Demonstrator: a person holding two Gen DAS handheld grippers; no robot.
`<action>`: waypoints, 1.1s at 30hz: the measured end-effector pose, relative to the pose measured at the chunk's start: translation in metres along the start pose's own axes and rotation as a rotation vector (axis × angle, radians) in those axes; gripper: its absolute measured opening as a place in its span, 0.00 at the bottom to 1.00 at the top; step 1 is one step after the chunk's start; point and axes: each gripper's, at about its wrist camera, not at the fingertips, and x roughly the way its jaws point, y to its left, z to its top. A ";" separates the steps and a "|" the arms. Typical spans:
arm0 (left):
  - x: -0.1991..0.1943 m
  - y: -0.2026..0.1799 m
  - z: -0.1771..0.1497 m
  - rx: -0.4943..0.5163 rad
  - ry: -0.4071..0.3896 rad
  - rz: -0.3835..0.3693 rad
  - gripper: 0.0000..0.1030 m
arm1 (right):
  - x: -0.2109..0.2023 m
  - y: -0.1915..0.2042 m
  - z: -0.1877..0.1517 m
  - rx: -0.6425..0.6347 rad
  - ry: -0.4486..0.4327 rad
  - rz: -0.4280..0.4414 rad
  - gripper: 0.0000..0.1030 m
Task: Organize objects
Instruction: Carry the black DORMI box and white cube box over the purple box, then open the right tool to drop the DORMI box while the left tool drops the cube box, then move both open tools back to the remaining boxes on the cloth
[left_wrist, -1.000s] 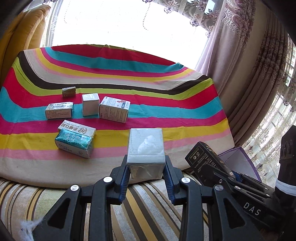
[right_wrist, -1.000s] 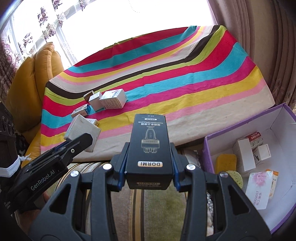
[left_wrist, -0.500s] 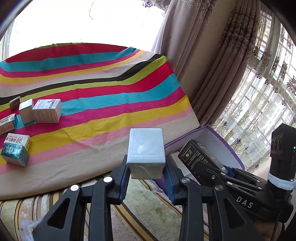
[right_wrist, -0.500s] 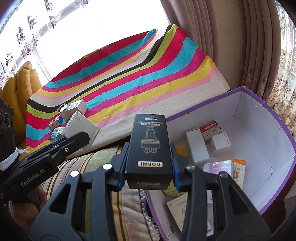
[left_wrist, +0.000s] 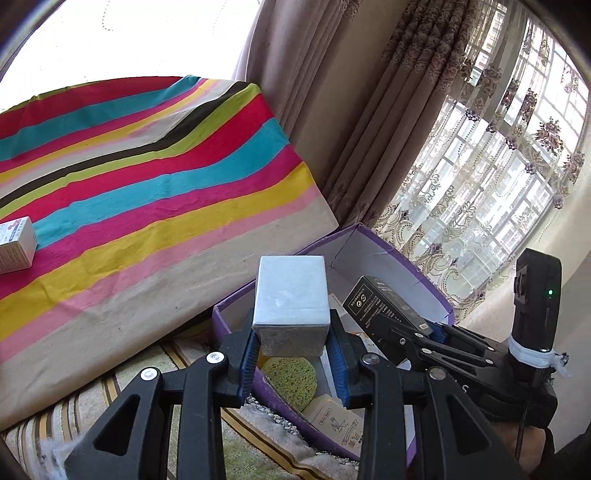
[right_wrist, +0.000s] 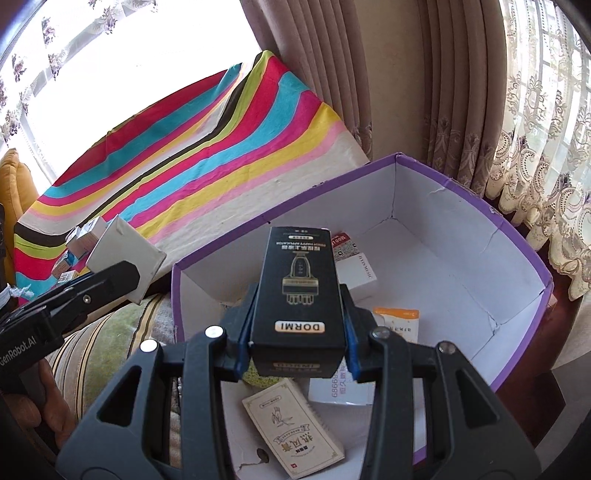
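1. Black-framed left gripper (left_wrist: 291, 345) is clamped on a pale grey box (left_wrist: 291, 295), both blue-lined fingers pressed to its sides; the box is held upright in the air at the near-left rim of the purple carton (left_wrist: 388, 251).
2. Right gripper (right_wrist: 297, 341) is closed on a black DORMI box (right_wrist: 298, 291), held lengthwise along the fingers, above the carton's white interior (right_wrist: 461, 266).
3. Left wrist view shows the right gripper entering from the right, angled toward the carton.
4. Inside the carton: yellow-green sponge (left_wrist: 290, 378), beige printed packet (right_wrist: 291, 430), orange-topped sachet (right_wrist: 397, 323), white boxes (right_wrist: 356, 273).
5. Striped cloth (left_wrist: 147, 206) lies behind, carrying small boxes (right_wrist: 86, 234) at its left.
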 end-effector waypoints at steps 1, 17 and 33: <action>0.003 -0.003 0.001 0.008 0.002 -0.010 0.34 | -0.001 -0.003 0.000 0.006 -0.002 -0.010 0.42; 0.015 -0.014 0.009 0.006 0.011 -0.099 0.60 | -0.002 -0.022 0.001 0.060 0.004 -0.065 0.63; -0.027 0.035 0.012 -0.066 -0.105 -0.006 0.60 | -0.008 0.030 0.009 -0.058 -0.026 -0.015 0.64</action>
